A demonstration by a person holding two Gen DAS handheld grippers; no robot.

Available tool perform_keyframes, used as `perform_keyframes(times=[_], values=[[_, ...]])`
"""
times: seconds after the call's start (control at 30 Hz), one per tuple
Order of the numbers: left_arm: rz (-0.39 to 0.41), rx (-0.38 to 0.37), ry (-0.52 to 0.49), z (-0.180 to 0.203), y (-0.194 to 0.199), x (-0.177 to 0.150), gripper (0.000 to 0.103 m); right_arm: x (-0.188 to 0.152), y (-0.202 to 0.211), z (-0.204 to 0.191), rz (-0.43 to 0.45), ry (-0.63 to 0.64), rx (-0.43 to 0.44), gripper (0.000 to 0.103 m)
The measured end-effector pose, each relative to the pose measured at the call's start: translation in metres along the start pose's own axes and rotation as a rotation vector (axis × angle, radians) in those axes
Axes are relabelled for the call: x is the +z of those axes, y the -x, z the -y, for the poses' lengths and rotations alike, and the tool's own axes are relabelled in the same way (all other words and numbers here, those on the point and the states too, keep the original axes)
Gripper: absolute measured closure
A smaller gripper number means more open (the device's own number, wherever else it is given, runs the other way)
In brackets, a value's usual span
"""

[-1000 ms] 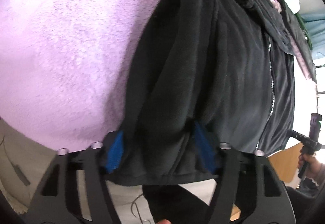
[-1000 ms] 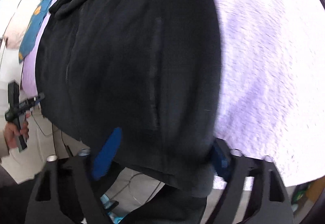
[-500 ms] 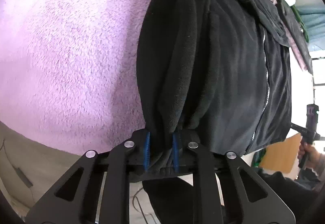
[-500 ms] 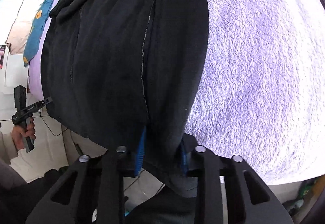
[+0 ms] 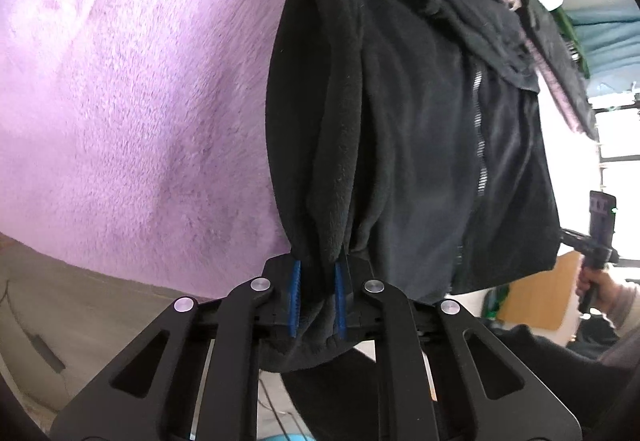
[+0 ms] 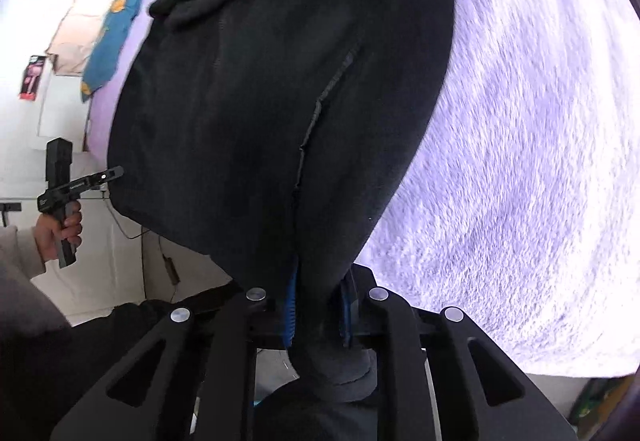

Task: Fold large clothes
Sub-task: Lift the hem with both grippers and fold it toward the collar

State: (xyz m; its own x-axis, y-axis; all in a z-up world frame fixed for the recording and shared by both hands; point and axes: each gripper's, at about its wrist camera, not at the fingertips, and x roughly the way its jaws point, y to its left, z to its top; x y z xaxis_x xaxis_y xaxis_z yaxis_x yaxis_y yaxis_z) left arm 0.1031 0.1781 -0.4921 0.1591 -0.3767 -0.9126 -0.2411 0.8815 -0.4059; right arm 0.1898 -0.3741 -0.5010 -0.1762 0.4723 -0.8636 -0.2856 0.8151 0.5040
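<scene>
Left gripper is clamped on the hem of the black fleece jacket; right gripper, jaws just closing, pinches the opposite hem corner. The jacket lies on the lilac blanket, its zip running six to twelve. Soft, thick, floppy: hem corners look the best hold.

The right gripper has just been closing its jaws and pinches a bunched hem of the black fleece jacket. The jacket lies on a fuzzy lilac blanket; at left, a hand holds the other gripper's handle.
</scene>
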Motion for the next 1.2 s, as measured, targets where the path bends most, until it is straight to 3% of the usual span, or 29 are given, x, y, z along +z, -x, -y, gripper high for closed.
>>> perform_keyframes(times=[0.3, 0.47, 0.67, 0.9, 1.2], values=[[0.001, 0.004, -0.124, 0.038, 0.041, 0.025, 0.091, 0.026, 0.062, -0.036, 0.077, 0.176, 0.018, 0.089], [0.025, -0.021, -0.104, 0.056, 0.067, 0.057, 0.091, 0.049, 0.102, -0.050, 0.138, 0.279, 0.000, 0.091], [0.026, 0.003, -0.081, 0.064, 0.093, 0.106, 0.091, 0.085, 0.146, -0.045, 0.263, 0.280, 0.033, 0.091], [0.083, -0.062, -0.041, 0.071, 0.124, 0.172, 0.091, 0.133, 0.171, -0.043, 0.395, 0.277, 0.085, 0.091], [0.145, -0.045, -0.033, 0.084, 0.137, 0.230, 0.091, 0.183, 0.183, -0.050, 0.474, 0.309, 0.078, 0.091]])
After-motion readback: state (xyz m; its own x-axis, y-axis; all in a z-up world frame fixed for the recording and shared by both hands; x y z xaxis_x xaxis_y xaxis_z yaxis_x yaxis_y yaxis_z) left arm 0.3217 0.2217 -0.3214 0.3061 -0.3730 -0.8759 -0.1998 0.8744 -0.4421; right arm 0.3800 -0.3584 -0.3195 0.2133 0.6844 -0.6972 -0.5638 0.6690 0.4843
